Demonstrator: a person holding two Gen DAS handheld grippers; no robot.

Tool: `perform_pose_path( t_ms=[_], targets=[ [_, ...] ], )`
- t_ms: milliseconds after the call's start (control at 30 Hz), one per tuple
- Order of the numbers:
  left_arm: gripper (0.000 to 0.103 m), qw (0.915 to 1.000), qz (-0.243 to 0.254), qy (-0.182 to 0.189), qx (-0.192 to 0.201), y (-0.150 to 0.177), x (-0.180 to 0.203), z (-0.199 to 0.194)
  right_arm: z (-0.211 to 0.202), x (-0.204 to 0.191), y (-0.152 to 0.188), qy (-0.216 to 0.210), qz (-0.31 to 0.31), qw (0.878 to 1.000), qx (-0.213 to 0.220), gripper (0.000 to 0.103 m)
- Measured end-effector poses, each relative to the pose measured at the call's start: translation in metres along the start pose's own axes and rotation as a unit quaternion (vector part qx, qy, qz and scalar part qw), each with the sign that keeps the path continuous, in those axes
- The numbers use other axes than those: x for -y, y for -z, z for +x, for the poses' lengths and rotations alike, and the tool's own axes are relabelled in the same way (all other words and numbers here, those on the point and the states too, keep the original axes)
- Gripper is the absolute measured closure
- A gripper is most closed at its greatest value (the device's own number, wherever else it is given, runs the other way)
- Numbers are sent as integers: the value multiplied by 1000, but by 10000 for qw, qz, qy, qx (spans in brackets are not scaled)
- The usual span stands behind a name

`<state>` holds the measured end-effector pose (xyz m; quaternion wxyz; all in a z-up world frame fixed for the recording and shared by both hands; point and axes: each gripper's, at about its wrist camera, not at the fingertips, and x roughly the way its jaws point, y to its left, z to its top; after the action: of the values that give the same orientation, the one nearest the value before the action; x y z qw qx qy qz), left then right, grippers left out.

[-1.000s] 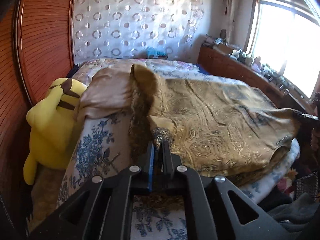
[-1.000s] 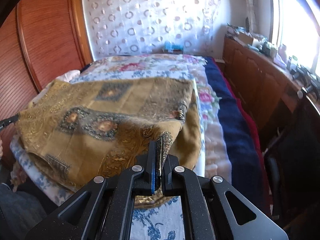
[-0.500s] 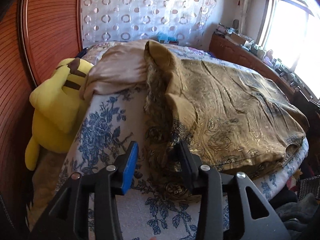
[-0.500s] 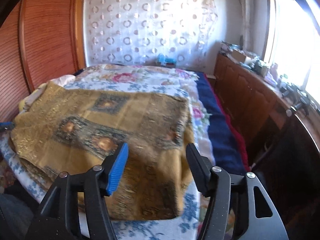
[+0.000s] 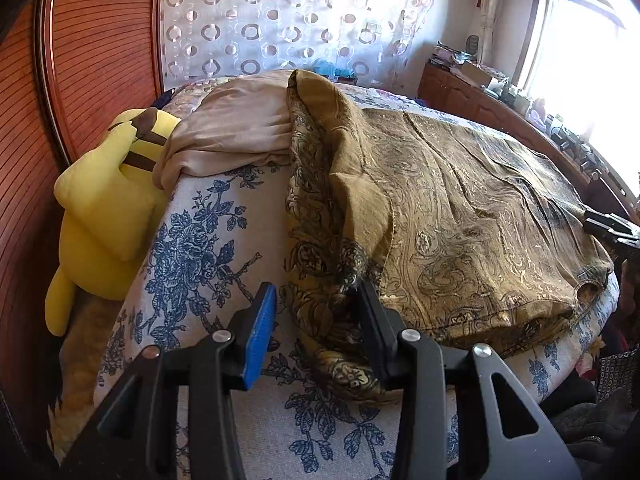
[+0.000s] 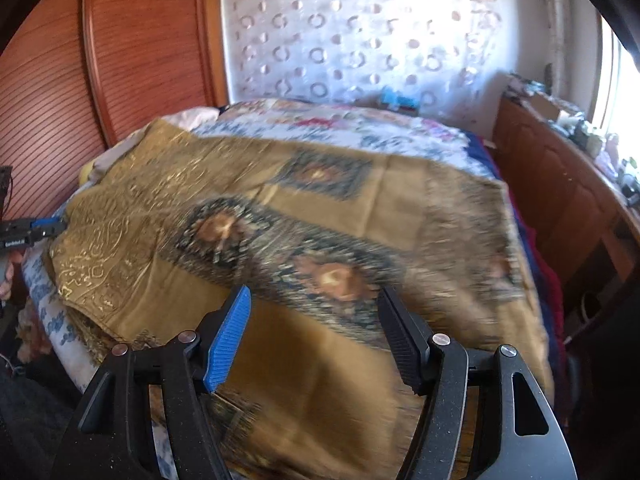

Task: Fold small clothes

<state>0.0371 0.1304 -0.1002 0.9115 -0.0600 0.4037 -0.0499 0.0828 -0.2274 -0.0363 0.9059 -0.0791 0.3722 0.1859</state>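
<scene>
Left gripper [image 5: 316, 316]: jaws parted, recently opened, a loose fold of the gold patterned cloth [image 5: 460, 216] lying between them; the black finger touches the fold, the blue pad [image 5: 260, 336] stands clear over the bed sheet. Right gripper [image 6: 312, 332]: jaws wide, just opened further, poised above the cloth [image 6: 280, 220] with nothing pinched; this view is blurred. The left gripper also shows at the left edge of the right wrist view [image 6: 36, 228], bearing a small white label too small to read.

Surface: a bed [image 5: 208, 248] under a white sheet printed with blue flowers; the cloth lies spread across it, its left edge bunched into a ridge, its near edge folded in layers. Just left of the ridge, and touching it, lies a beige garment [image 5: 232, 136]. A yellow plush toy [image 5: 104, 208] is wedged between the bed and a ribbed wooden panel [image 5: 88, 64].

Room: a white curtain with ring pattern [image 5: 288, 20] behind the bed; a bright window [image 5: 588, 68] at right; below it a wooden cabinet [image 6: 560, 184] with a cluttered top.
</scene>
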Motion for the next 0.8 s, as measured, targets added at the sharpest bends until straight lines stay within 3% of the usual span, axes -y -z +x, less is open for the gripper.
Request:
perform_pose_path(
  t_ms=[400,633,800],
  targets=[
    [62,10000,-2,-1,31,1,0,0,31,-24,14,12,-183,9990,-405,34],
    [62,10000,-47,-4,70,0,-2,0,33,-29,17,231,-257,9982,-484,25],
    [62,9997,-208,129,98,0,-6,0,33,-22,20,297,34,9983,-500,16]
  ],
)
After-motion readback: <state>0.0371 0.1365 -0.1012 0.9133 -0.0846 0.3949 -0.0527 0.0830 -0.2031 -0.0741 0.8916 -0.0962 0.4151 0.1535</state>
